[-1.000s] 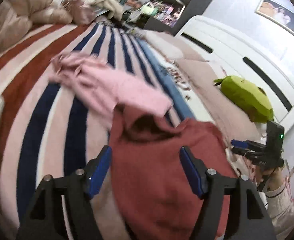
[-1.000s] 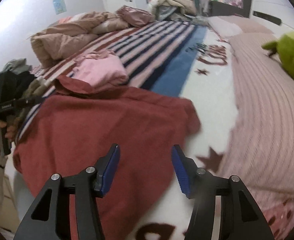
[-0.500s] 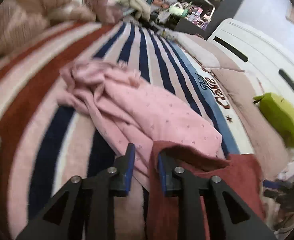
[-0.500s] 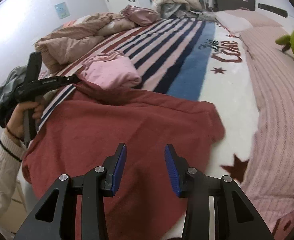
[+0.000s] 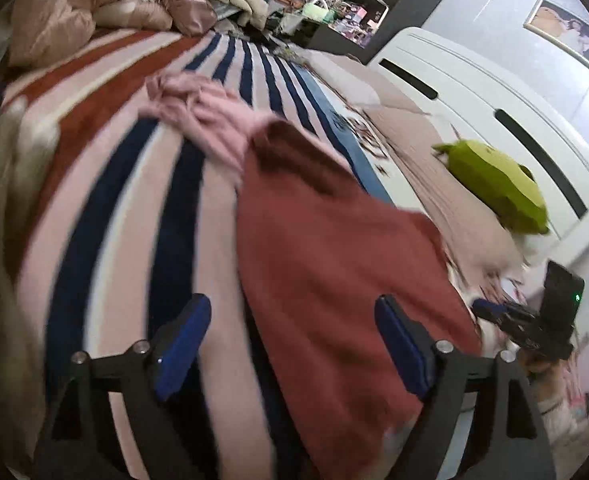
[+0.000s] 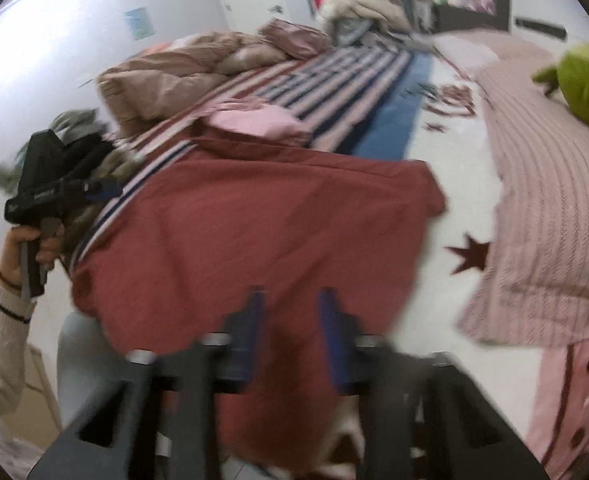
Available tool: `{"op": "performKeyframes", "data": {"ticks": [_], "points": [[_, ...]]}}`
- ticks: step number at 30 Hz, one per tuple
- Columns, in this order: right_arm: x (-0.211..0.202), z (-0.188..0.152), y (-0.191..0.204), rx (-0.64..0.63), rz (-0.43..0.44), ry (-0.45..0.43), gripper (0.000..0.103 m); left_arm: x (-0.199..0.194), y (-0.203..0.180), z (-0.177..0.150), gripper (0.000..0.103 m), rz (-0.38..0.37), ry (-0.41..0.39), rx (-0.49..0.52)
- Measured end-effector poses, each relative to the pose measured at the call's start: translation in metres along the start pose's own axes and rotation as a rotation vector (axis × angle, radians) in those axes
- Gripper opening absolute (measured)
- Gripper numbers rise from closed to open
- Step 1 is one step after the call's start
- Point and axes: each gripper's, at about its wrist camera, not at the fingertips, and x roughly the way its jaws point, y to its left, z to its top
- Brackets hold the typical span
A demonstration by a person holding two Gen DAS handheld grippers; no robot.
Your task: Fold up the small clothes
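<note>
Two grippers over one red garment [image 6: 262, 224] — it lies spread on the striped blanket [image 5: 142, 208], its near edge hanging off the bed's edge. Left gripper [image 5: 290, 344] hovers with its jaws spread wide, blue pads [image 5: 182, 332] well apart and nothing between them; one pad sits over the blanket's navy stripe, the other over red cloth. Seen from the right wrist, that same left gripper [image 6: 108, 188] is gripped in a hand [image 6: 28, 246] at the garment's far-left corner. Right gripper [image 6: 292, 328] is low over the near hem, jaws narrowed to a slim gap with red fabric showing through it — motion blur there, so whether the pads actually pinch the cloth cannot be told. Beyond the red piece, a pink garment [image 5: 210, 120] lies crumpled, its near end tucked under the red collar. Off to the right, a green plush toy [image 5: 494, 188] rests on the pink ribbed cover [image 6: 554, 208].
</note>
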Motion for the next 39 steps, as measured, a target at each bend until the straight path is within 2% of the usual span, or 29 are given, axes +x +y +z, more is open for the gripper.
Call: {"op": "performKeyframes", "data": {"ticks": [5,7,9,10,11,13,15,16,17,18,19,21,22,23,25,27,28,30,33,36,39], "points": [[0.002,-0.015,0.054,-0.052,0.093,-0.051,0.007,-0.019,-0.013,-0.060,0.082,-0.063,-0.006,-0.023],[0.011,-0.020,0.070,-0.048,0.152,-0.042,0.007,-0.012,-0.018,-0.076,0.081,-0.063,0.033,-0.001],[0.023,-0.025,0.080,-0.037,0.192,-0.018,0.007,-0.006,-0.021,-0.087,0.061,-0.064,0.066,0.019],[0.028,-0.026,0.084,-0.038,0.201,-0.008,0.007,-0.003,-0.023,-0.091,0.034,-0.051,0.081,0.039],[0.032,-0.028,0.087,-0.043,0.201,-0.001,0.007,-0.002,-0.023,-0.094,0.013,0.007,0.091,0.066],[0.038,-0.031,0.091,-0.068,0.174,0.010,0.007,-0.005,-0.016,-0.094,0.009,0.076,0.079,0.085],[0.040,-0.034,0.089,-0.077,0.131,0.022,0.006,-0.013,-0.005,-0.095,0.007,0.133,0.060,0.061],[0.040,-0.035,0.084,-0.071,0.113,0.031,0.003,-0.016,-0.002,-0.095,0.002,0.187,0.057,0.063],[0.041,-0.036,0.079,-0.058,0.097,0.040,0.003,-0.020,0.004,-0.095,0.002,0.275,0.051,0.059],[0.041,-0.038,0.072,-0.034,0.084,0.052,0.003,-0.024,0.010,-0.097,0.002,0.289,0.041,0.037],[0.041,-0.040,0.067,-0.018,0.077,0.060,0.003,-0.029,0.016,-0.098,0.002,0.253,0.034,-0.002],[0.039,-0.040,0.062,-0.006,0.076,0.064,0.003,-0.041,0.021,-0.103,0.022,0.149,0.013,-0.068],[0.038,-0.039,0.062,-0.004,0.077,0.061,0.003,-0.047,0.017,-0.106,0.046,0.102,-0.003,-0.071],[0.035,-0.038,0.064,0.001,0.084,0.049,0.003,-0.051,0.011,-0.109,0.061,0.054,-0.017,-0.068],[0.030,-0.035,0.068,0.000,0.100,0.022,0.004,-0.056,-0.001,-0.113,0.062,-0.040,-0.028,-0.075],[0.026,-0.031,0.076,-0.016,0.101,-0.007,0.004,-0.054,-0.010,-0.114,0.071,-0.149,-0.039,-0.108],[0.026,-0.031,0.081,-0.026,0.093,-0.013,0.004,-0.050,-0.014,-0.116,0.080,-0.187,-0.041,-0.127],[0.035,-0.032,0.086,-0.035,0.064,-0.003,0.004,-0.034,-0.024,-0.118,0.082,-0.250,-0.034,-0.167],[0.055,-0.044,0.082,0.006,0.063,0.033,0.004,-0.007,-0.027,-0.114,0.082,-0.232,-0.053,-0.220],[0.053,-0.047,0.082,0.018,0.068,0.009,0.004,0.018,-0.019,-0.104,0.082,-0.237,-0.086,-0.328],[0.045,-0.046,0.072,0.083,0.135,-0.002,0.004,0.024,-0.015,-0.091,0.081,-0.219,-0.164,-0.379]]}}
